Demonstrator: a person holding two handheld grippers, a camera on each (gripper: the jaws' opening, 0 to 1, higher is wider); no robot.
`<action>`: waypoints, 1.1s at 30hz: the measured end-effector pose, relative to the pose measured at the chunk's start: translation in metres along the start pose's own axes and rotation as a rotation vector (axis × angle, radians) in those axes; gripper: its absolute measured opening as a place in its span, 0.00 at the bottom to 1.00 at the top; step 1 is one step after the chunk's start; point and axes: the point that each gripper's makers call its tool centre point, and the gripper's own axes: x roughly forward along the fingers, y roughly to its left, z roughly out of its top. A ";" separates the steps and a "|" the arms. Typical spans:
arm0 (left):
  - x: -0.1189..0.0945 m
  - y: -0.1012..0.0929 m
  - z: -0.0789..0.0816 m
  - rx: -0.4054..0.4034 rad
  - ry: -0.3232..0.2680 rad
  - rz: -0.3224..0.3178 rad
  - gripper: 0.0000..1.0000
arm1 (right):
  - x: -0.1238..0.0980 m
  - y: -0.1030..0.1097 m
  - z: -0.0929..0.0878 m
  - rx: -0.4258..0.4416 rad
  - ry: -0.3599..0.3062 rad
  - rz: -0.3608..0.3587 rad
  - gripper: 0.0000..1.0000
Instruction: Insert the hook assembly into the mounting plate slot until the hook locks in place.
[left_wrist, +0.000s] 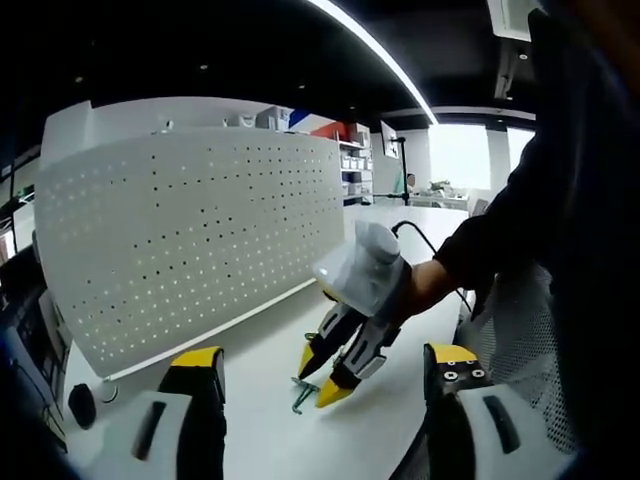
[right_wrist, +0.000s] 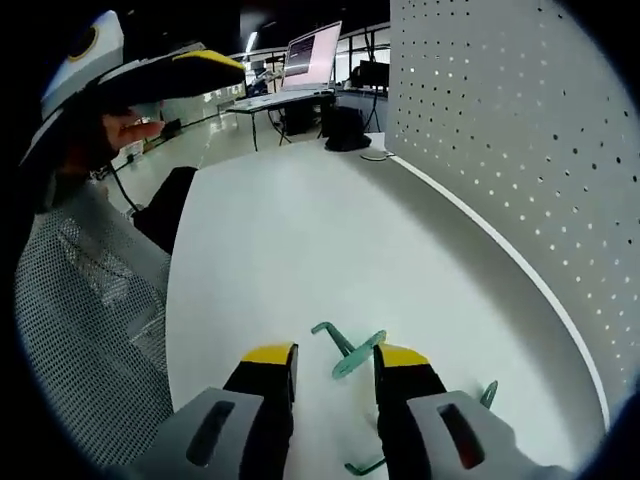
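white table (right_wrist: 300, 240) | pegboard (left_wrist: 200, 230) upright | hooks (right_wrist: 352, 352), perhaps two

A mesh chair (right_wrist: 90, 310) sits beside the bench's (right_wrist: 280, 240) near edge; an open laptop (right_wrist: 310, 60) stands on a far desk.

The left gripper (left_wrist: 322, 372) rises from the bottom of its own view with its yellow-tipped black jaws standing wide apart, nothing between them. In the right gripper view it (right_wrist: 150, 70) shows at upper left, raised, with a hand (right_wrist: 125, 130) behind it.

The right gripper (right_wrist: 335, 362) has its jaws parted, tips low over the bench. In the left gripper view it (left_wrist: 325, 375) slants down from the upper right, tips at or just above the bench. A dark sleeve (left_wrist: 520, 220) runs back from it to the right edge, and the wrist (left_wrist: 430, 280) shows bare behind the gripper body.
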 end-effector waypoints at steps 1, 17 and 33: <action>0.000 0.000 0.000 0.001 0.000 0.000 0.84 | -0.001 -0.001 -0.001 0.005 0.004 -0.003 0.27; 0.000 0.001 0.001 0.000 -0.005 0.003 0.83 | -0.007 -0.028 -0.010 -0.018 0.037 -0.127 0.22; 0.000 -0.002 0.000 0.004 -0.002 -0.010 0.82 | -0.004 -0.023 -0.019 -0.019 0.061 -0.115 0.08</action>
